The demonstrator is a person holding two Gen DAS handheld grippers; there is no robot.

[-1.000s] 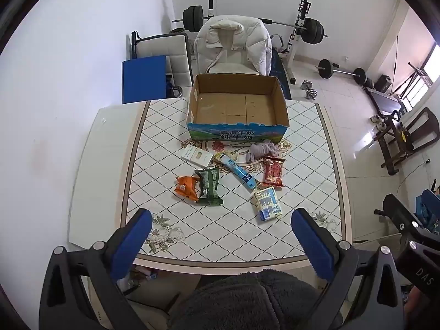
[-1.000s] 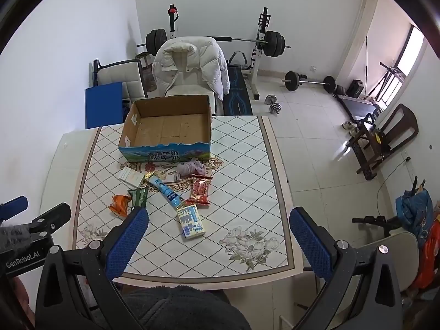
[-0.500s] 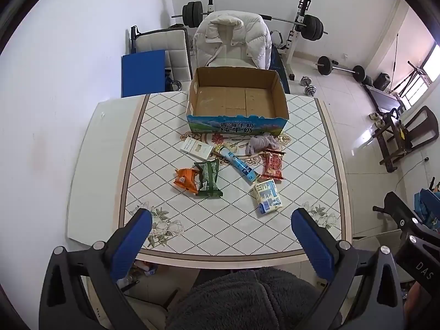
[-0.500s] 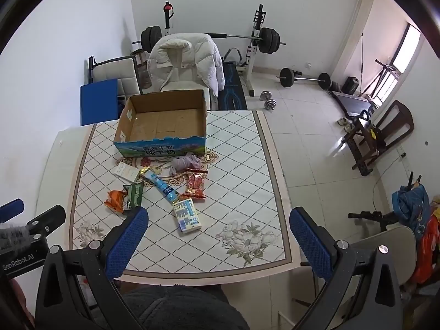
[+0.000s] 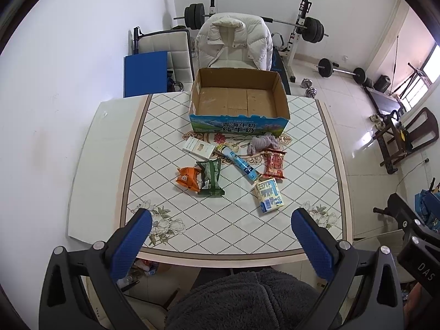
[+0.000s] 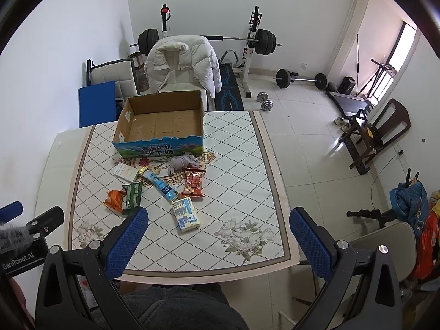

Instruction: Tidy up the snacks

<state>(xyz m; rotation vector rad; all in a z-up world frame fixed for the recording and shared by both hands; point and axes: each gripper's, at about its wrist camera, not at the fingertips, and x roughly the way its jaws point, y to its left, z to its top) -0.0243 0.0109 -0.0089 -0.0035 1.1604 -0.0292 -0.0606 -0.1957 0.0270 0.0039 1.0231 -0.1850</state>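
Box (image 5: pixel 238 126) front reads 纯牛奶; "GenRobot.AI" on left tongs (image 5: pixel 220 243); both tongs (image 6: pixel 218 240) spread, empty

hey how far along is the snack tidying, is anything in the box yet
Nothing looks done: the open cardboard box holds nothing. Nothing is in hand either; the left claw and right claw are both open above the table's near edge. Left to do: the orange packet, green packet, blue tube, red packet, white-and-blue carton and white flat box all lie on the table.
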